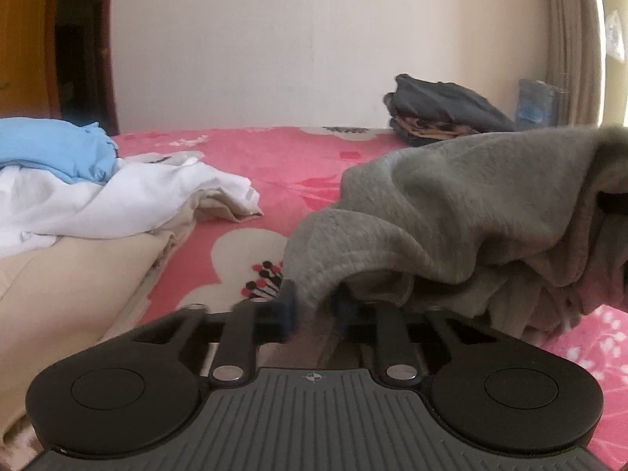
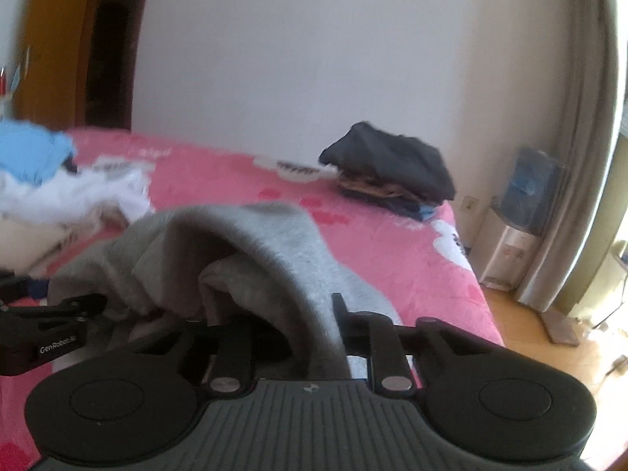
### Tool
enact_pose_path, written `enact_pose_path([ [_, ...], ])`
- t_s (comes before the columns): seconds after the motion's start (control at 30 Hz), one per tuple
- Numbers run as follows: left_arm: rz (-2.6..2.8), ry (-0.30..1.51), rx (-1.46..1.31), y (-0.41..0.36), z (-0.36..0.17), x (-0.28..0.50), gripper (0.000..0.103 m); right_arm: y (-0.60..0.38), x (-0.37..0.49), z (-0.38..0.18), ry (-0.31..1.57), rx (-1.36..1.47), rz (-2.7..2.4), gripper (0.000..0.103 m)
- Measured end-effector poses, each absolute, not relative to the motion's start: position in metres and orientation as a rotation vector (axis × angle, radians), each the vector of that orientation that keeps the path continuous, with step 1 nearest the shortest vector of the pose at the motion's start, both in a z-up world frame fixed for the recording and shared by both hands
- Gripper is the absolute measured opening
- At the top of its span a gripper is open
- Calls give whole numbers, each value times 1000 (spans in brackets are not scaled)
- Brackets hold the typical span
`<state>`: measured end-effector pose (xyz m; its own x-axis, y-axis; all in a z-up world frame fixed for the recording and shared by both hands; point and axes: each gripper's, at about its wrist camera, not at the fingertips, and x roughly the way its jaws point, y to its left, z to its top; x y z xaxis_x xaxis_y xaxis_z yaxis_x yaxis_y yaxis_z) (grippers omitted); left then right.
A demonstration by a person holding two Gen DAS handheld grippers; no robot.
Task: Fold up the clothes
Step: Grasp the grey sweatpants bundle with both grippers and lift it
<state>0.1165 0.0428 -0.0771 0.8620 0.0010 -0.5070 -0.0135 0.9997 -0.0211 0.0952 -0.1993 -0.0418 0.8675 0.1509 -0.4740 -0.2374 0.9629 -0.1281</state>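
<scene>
Two grippers, left and right, each clamped on the bunched, heavily creased grey sweatshirt.

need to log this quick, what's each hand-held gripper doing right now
left hand-held gripper: closed on the grey garment
right hand-held gripper: closed on the same grey garment

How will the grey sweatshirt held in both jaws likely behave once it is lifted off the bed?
Probably floppy: the grey sweatshirt already sags in deep folds between the left gripper and the right gripper. It looks thick and fleecy, so likely somewhat heavy for a garment. Its knit surface suggests it should not slip easily.
</scene>
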Motion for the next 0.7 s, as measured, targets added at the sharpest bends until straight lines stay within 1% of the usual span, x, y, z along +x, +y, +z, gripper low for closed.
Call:
enact_pose_path([
  [0.07, -7, 524, -36, 46, -69, 112, 5, -210, 87, -32, 459, -147, 204, 15],
  [0.13, -3, 482, -38, 50, -56, 102, 3, -221, 75, -20, 436, -107, 212, 14],
  [0.27, 1, 395, -87, 72, -19, 74, 2, -243, 42, 11, 391, -41, 247, 13],
  [0.37, -8, 324, -103, 86, 11, 52, 2, -259, 11, 33, 396, 17, 296, 13],
  [0.47, -19, 234, -111, 98, 47, 25, 2, -272, -26, 49, 436, 78, 395, 13],
  [0.57, -29, 175, -131, 108, 79, 6, 2, -280, -61, 58, 487, 119, 519, 10],
  [0.7, -97, 146, -143, 111, 115, -10, 2, -291, -104, 65, 580, 229, 735, 9],
])
